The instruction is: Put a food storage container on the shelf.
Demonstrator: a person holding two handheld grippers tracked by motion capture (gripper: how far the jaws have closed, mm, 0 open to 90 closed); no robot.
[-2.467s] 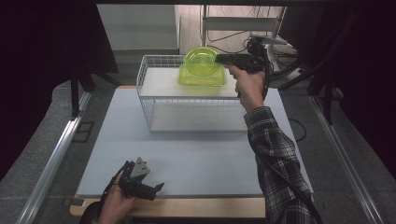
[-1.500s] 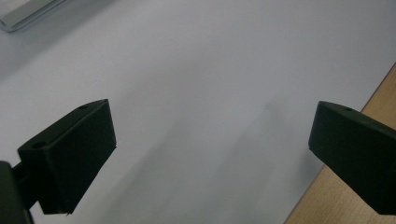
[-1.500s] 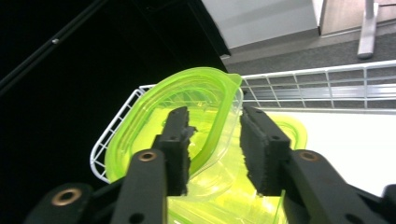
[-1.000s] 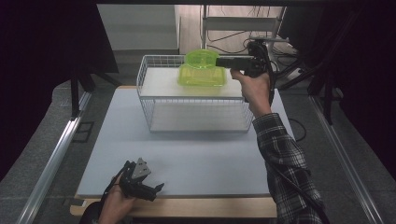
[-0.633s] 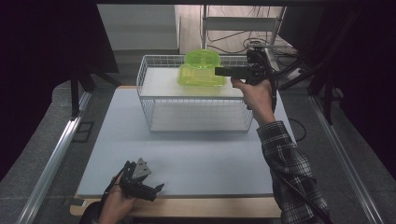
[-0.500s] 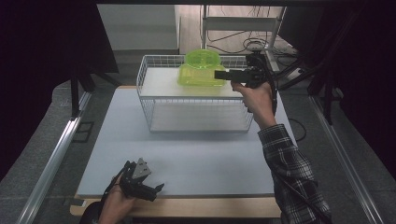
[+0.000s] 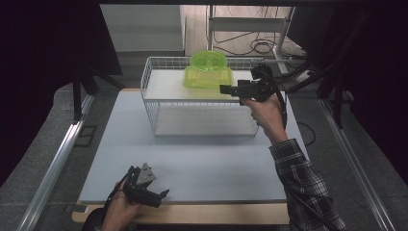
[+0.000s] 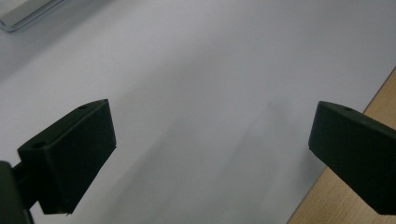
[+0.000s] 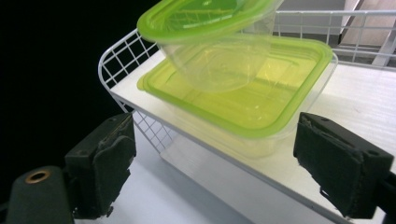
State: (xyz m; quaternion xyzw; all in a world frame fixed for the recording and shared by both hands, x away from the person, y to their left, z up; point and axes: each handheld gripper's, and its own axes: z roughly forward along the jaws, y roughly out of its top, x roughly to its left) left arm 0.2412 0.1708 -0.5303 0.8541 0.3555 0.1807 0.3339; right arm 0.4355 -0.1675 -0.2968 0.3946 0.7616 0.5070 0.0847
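Right gripper view: right gripper (image 9: 210, 163), jaws spread, empty, facing square green-lidded container (image 9: 243, 102) on wire rack (image 9: 121, 60); approach level, clearing round tub (image 9: 210, 42) above. Left gripper (image 7: 144, 187) released.

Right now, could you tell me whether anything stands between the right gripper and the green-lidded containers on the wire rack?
Nothing visible does. The right gripper, jaws open, faces the square container directly, with the round container stacked on it on the wire rack.
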